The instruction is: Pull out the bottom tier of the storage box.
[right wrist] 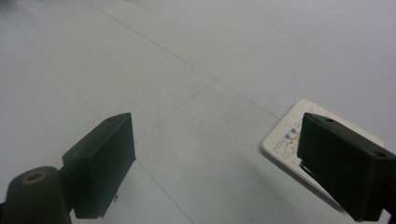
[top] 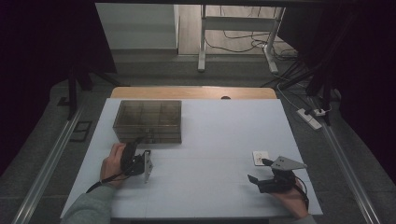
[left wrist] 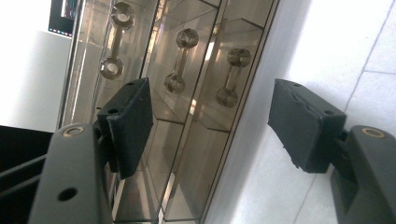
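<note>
Smoked translucent acrylic drawer box [top: 148,120] is set on the white table sheet [top: 210,140], far-left part, drawer fronts facing the person. Long axis of the box runs left-right across the table.

Left gripper [top: 140,161] is held just in front of the box front, near its middle, rolled on its side. In the left gripper view the camera is turned, so the drawer fronts appear as upright strips; three clear dumbbell-shaped pull handles are seen: [left wrist: 116,41], [left wrist: 180,60], [left wrist: 232,77]. Jaws are spread wide, nothing between them. One jaw overlaps the box front in the picture; whether it touches cannot be told. The handles lie ahead of the jaws, apart from them, no contact yet.

Key relation: handle bars run along the jaw-closing line's perpendicular or not — cannot be confirmed from this angle; the nearest handle [left wrist: 180,60] looks roughly centred ahead of the gap. Judged next move: short advance forward, then closing on that bar.

Right gripper [top: 275,175] is held at the near-right of the sheet, well apart from the box, jaws released and empty. A small white printed card [right wrist: 299,135] lies flat just beside its right jaw, also seen at [top: 260,157].

Left hand [top: 112,163] is far nearer the box; the drawer pull is judged to be its job.
</note>
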`<state>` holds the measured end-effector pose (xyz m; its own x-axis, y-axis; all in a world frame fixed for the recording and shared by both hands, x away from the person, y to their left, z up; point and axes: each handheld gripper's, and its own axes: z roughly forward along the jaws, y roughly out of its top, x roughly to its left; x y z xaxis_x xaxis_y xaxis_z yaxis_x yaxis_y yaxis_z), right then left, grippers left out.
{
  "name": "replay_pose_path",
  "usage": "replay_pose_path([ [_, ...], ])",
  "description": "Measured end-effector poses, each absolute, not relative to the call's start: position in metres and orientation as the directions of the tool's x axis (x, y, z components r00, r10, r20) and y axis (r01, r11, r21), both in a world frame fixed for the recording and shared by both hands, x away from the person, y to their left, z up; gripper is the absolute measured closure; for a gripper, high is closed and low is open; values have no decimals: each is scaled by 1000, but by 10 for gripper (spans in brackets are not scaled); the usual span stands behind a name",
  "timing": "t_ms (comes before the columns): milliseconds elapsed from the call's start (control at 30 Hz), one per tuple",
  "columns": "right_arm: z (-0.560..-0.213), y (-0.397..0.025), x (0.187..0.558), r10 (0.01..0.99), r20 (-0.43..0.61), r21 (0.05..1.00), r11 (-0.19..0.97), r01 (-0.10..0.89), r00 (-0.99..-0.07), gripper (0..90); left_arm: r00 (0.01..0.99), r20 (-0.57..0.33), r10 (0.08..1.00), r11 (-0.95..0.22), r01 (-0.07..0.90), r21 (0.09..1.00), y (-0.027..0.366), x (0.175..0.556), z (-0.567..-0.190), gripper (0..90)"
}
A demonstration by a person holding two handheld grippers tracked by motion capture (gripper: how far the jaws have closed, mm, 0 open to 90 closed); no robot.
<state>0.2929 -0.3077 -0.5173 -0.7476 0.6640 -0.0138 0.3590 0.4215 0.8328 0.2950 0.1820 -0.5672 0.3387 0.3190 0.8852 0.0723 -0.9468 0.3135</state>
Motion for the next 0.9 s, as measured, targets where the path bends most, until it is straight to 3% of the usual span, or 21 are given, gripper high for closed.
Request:
replay_pose_path([
  [233,-517,-308,293,665,-8,836,415,360,-747,112,339,887,314,-949,78,306,182,298,-570,349],
  [467,-517,-308,293,665,-12,836,417,357,-747,112,348,890,294,-955,72,287,180,298,-572,449],
  [900,-517,-308,293,662,-13,834,420,357,-749,112,344,894,289,-957,78,279,180,299,-574,486],
])
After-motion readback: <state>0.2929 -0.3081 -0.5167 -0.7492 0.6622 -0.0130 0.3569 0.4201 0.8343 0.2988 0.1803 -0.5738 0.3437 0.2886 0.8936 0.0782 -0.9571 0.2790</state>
